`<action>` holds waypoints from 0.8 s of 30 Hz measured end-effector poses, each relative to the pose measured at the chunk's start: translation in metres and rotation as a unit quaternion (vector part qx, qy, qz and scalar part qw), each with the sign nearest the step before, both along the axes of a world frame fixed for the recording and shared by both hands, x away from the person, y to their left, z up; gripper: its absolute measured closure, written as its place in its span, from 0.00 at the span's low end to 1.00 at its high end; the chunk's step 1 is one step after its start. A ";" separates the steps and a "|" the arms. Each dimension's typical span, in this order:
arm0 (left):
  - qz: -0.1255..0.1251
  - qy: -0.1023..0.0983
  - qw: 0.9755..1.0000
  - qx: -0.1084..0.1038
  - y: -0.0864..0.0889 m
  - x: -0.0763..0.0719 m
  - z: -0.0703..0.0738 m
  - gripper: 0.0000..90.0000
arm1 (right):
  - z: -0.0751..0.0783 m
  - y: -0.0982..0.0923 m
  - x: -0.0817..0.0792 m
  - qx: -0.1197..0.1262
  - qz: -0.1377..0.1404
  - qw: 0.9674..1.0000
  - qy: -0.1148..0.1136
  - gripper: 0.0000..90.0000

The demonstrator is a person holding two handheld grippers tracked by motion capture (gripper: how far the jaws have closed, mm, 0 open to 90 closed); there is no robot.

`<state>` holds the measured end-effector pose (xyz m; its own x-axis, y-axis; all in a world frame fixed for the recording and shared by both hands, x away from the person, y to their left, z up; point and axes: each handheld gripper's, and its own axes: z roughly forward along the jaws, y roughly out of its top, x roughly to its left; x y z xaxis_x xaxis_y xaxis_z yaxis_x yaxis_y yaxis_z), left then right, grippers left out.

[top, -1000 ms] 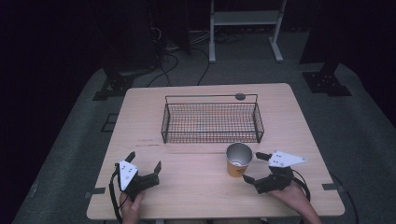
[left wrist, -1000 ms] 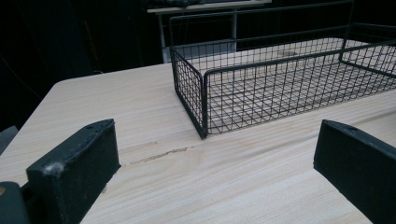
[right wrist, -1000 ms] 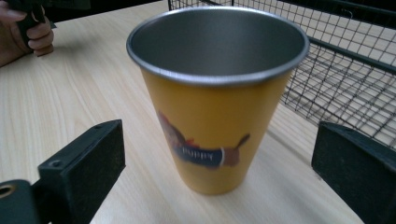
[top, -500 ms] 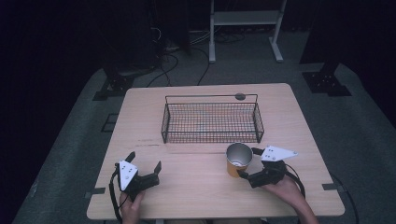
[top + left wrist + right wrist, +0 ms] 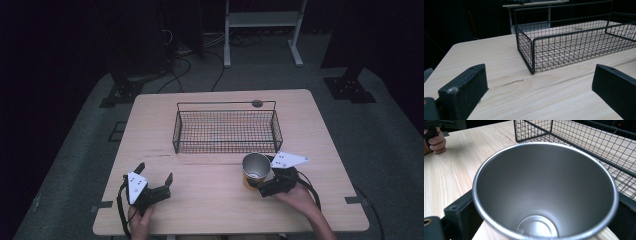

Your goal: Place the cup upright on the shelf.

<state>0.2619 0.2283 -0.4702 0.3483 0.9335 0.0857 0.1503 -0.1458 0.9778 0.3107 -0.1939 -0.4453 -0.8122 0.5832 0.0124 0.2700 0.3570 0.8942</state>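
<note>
A metal cup (image 5: 256,166) with an orange lower body stands upright on the wooden table (image 5: 200,210), just in front of the wire basket's right end. My right gripper (image 5: 253,181) is open, its jaws standing on either side of the cup. The right gripper view looks down into the cup (image 5: 544,195), which is empty, with one black jaw on each side of it. My left gripper (image 5: 155,171) rests open near the front left of the table with nothing between its jaws. A black wire basket (image 5: 225,145) sits empty at mid-table.
In the left gripper view the basket's near corner (image 5: 533,55) stands beyond bare wood. A small dark round disc (image 5: 257,103) lies behind the basket. Stands and cables crowd the dark floor past the table's far edge. The other hand (image 5: 435,142) appears at the upper left of the right gripper view.
My right gripper has slid left toward the cup, and its jaws now stand around it. The left gripper and the cup have stayed in place.
</note>
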 end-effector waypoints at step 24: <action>-0.001 -0.001 1.000 0.000 0.000 0.000 0.000 0.00 | 0.003 0.004 0.004 -0.003 0.005 1.000 0.001 0.14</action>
